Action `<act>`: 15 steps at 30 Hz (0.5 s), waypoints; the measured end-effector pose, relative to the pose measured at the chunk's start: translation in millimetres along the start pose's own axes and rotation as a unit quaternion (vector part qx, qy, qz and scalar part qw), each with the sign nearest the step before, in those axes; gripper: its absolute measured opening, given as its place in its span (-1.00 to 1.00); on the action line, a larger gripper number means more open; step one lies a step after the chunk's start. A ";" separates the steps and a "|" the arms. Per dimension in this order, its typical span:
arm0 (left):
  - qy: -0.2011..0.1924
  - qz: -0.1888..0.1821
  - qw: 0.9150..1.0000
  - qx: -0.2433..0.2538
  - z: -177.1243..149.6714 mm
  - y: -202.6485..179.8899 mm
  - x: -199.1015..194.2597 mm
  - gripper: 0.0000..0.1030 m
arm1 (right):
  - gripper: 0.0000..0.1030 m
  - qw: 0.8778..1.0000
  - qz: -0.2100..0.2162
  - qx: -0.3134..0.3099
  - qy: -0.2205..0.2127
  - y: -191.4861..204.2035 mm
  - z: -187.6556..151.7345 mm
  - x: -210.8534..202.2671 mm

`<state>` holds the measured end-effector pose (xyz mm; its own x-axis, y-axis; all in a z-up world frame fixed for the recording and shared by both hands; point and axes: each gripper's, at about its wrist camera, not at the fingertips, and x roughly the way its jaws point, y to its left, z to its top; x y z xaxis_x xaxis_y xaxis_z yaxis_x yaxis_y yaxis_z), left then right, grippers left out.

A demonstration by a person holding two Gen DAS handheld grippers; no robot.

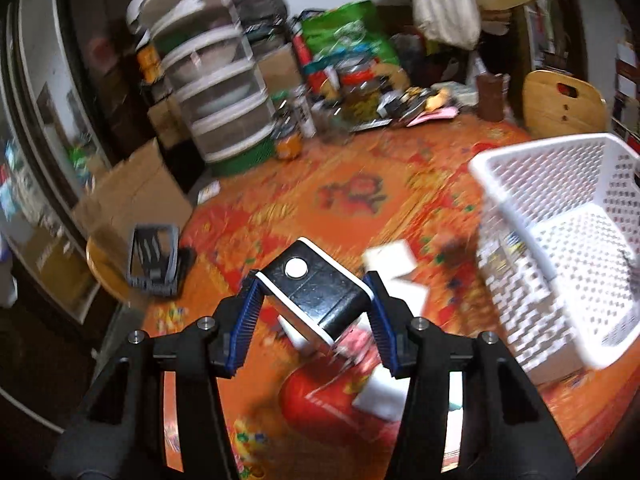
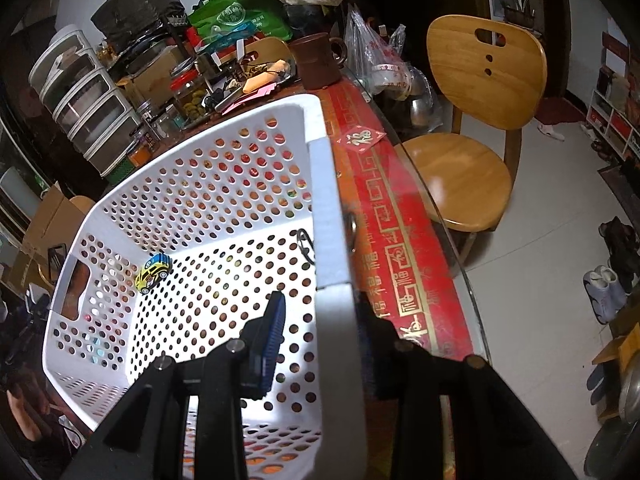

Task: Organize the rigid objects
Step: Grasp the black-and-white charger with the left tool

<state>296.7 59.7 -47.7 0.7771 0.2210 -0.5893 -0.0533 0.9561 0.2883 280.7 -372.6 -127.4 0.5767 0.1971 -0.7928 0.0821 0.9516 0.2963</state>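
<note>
An orange patterned table (image 1: pixel 360 184) carries a white basket (image 1: pixel 552 216), white blocks (image 1: pixel 390 258), jars (image 1: pixel 288 136).

Left tool (image 1: pixel 312 292) clamped on load, raised; right tool (image 2: pixel 320 320) pinching thin wall.

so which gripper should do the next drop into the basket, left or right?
Left. The left gripper already clamps the black box above the table, with the white basket beside it. The right gripper is clamped on the basket's rim, holding it.

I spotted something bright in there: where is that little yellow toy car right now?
In the right wrist view, the toy car lies on the floor of the white basket, in its far left corner beside the handle cutout.
</note>
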 end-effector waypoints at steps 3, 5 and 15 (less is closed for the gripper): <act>-0.018 -0.008 0.999 0.025 22.1 -25.4 -18.0 -0.06 | -0.35 1.000 0.000 0.000 -0.001 -0.1 0.6 0.1; -0.028 -0.016 0.998 0.050 36.2 -47.1 -27.5 -0.06 | -0.35 1.000 0.001 0.000 -0.001 0.0 1.3 0.3; -0.036 -0.042 0.993 0.107 61.8 -129.6 -40.4 -0.06 | -0.35 1.000 0.000 -0.004 -0.001 0.4 0.1 -0.3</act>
<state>310.9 -85.0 -14.7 0.8159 0.1211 -0.5654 0.1422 0.9058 0.3991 280.6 -372.4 -127.0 0.5780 0.1966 -0.7920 0.0759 0.9534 0.2921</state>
